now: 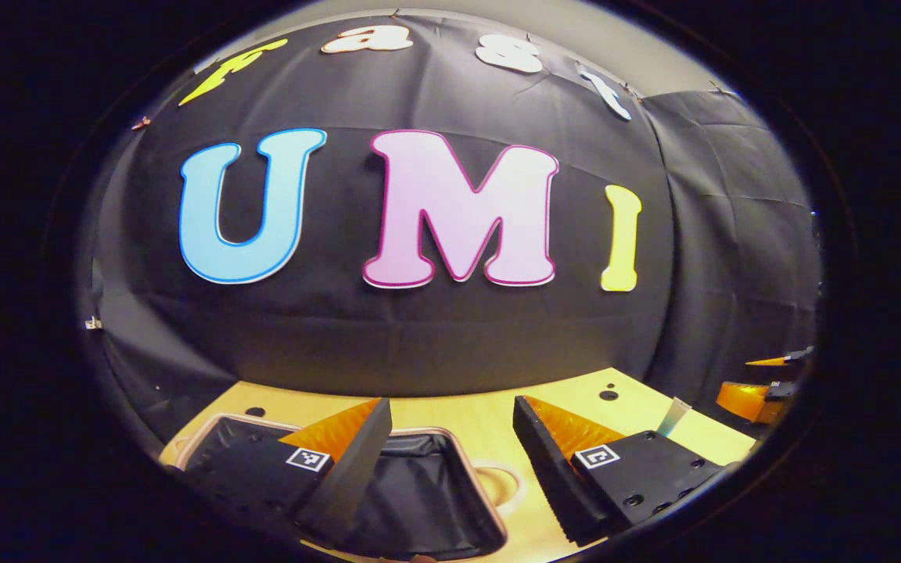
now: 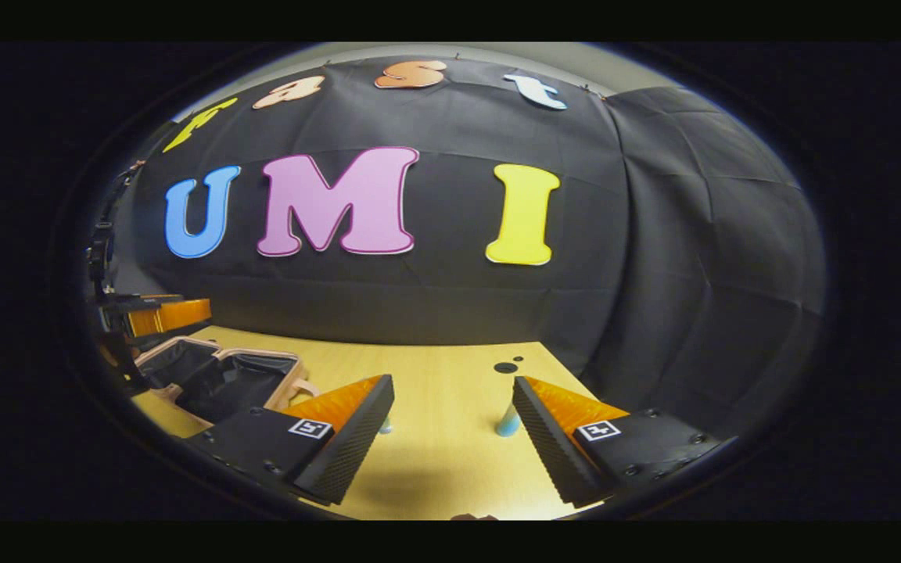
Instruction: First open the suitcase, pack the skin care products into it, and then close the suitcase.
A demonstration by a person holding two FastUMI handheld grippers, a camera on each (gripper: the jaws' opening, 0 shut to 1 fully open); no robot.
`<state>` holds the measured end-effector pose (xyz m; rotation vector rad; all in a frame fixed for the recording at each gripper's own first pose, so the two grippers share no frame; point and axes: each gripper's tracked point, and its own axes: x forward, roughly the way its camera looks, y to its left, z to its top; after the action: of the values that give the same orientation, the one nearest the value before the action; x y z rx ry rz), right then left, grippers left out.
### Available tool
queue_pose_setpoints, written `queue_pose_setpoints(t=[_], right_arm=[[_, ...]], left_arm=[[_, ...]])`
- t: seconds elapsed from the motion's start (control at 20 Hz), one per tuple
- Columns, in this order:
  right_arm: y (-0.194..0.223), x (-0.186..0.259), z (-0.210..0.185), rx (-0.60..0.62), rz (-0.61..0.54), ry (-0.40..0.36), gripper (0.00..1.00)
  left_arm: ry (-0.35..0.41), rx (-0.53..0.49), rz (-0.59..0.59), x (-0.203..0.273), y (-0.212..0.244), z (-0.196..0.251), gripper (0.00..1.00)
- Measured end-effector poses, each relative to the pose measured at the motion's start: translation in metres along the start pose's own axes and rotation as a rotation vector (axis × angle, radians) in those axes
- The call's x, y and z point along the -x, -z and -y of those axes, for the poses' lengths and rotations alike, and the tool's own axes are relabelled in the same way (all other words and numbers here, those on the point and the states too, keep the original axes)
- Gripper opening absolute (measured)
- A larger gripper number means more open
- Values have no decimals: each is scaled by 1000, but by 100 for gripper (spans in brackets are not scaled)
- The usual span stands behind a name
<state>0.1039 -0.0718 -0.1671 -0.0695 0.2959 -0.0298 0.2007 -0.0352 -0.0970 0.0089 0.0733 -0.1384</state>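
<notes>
wooden table point(image 2: 450, 391) | suitcase point(image 2: 224, 383) lies open | both grippers released | tube point(image 2: 508, 422) upright

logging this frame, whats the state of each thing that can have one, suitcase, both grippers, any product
pink-rimmed suitcase with black lining: open, lying flat on the wooden table
left gripper: open, empty, above the suitcase
right gripper: open, empty
pale blue skin care tube: upright on the table, outside the suitcase
</notes>
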Motion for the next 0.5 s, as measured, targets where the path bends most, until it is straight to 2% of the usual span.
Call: queue_pose_setpoints(t=[0.3,0.5], right_arm=[[37,-10,35,13,-47,20,97],[64,-15,48,20,-84,31,97]], left_arm=[[163,6,-91,-18,72,103,98],[189,14,-144,-46,114,135,98]])
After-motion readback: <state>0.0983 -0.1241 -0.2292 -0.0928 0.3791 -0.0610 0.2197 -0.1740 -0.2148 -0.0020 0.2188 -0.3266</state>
